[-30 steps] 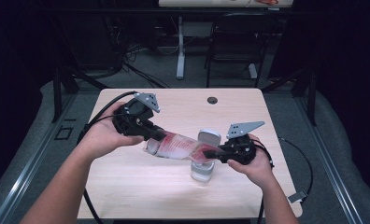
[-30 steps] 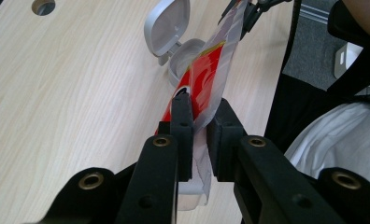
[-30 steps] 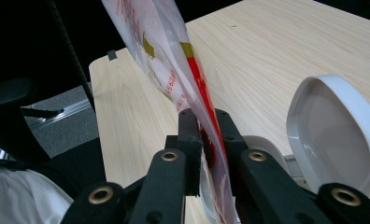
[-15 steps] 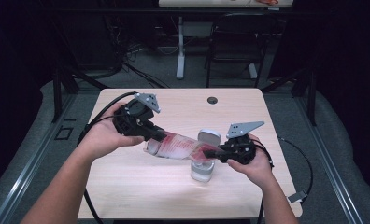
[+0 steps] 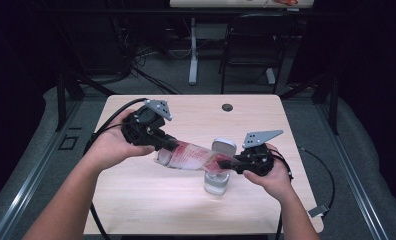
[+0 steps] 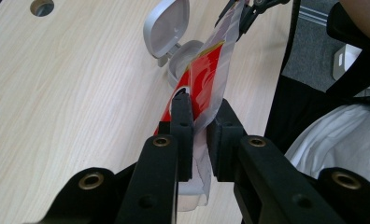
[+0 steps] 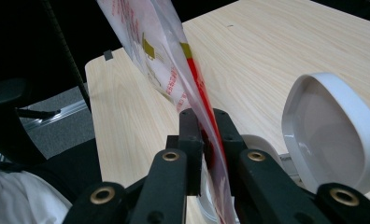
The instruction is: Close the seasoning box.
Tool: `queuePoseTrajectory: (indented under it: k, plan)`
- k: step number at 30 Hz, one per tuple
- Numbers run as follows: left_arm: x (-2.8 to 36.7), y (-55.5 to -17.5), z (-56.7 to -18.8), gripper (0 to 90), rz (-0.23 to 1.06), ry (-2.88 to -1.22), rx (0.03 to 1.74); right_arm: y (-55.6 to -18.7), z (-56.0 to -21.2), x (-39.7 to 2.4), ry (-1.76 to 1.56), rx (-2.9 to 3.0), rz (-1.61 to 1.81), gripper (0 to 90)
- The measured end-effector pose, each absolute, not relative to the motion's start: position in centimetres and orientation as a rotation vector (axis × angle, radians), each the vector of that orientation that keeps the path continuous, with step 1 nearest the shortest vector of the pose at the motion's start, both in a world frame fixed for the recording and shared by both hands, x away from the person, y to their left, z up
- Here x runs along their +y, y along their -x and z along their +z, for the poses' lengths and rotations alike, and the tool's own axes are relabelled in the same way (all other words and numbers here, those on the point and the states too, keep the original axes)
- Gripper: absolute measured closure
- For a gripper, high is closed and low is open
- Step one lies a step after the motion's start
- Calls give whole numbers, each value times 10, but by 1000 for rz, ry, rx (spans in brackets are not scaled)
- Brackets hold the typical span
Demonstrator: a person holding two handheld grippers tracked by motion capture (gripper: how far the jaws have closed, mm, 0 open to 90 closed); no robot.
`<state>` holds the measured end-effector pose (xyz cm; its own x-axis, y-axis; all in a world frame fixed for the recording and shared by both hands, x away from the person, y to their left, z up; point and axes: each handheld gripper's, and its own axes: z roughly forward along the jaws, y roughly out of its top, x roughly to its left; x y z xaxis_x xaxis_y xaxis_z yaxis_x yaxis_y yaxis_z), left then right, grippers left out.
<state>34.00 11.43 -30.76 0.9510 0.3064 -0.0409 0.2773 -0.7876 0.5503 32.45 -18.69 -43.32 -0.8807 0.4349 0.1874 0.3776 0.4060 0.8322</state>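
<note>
The left claw (image 5: 168,145) is clamped nearly closed on one end of a clear plastic pouch (image 5: 193,156) printed in red and white; in the left gripper view the film is pinched flat between its two black jaws. The right claw (image 5: 231,164) grips the opposite end just as tightly, and in the right gripper view the film (image 7: 174,70) rises from between its jaws toward 12 o'clock. Its jaws have just closed a touch further on the film.

Between the two claws the pouch hangs stretched in the air above the worktop (image 5: 136,200), running from about 10 o'clock at the left hand (image 5: 113,147) down to about 4 o'clock at the right hand (image 5: 271,175). What the pouch holds cannot be told.

Right under the pouch's lower end, toward 6 o'clock from its middle, a small clear container (image 5: 217,184) stands upright on the worktop. Its grey hinged lid (image 5: 224,147) is flipped open and stands up behind it at 12 o'clock. The inside of the container is hidden by the pouch.

Farther off, at 12 o'clock near the worktop's far edge, there is a round cable hole (image 5: 227,107).
</note>
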Motion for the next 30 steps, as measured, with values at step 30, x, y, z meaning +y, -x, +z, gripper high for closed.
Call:
queuePoseTrajectory:
  k: [30]
  plan:
    - [113, -340, -308, 822, 71, -2518, 410, -325, -433, -188, -751, 2574, 1499, 851]
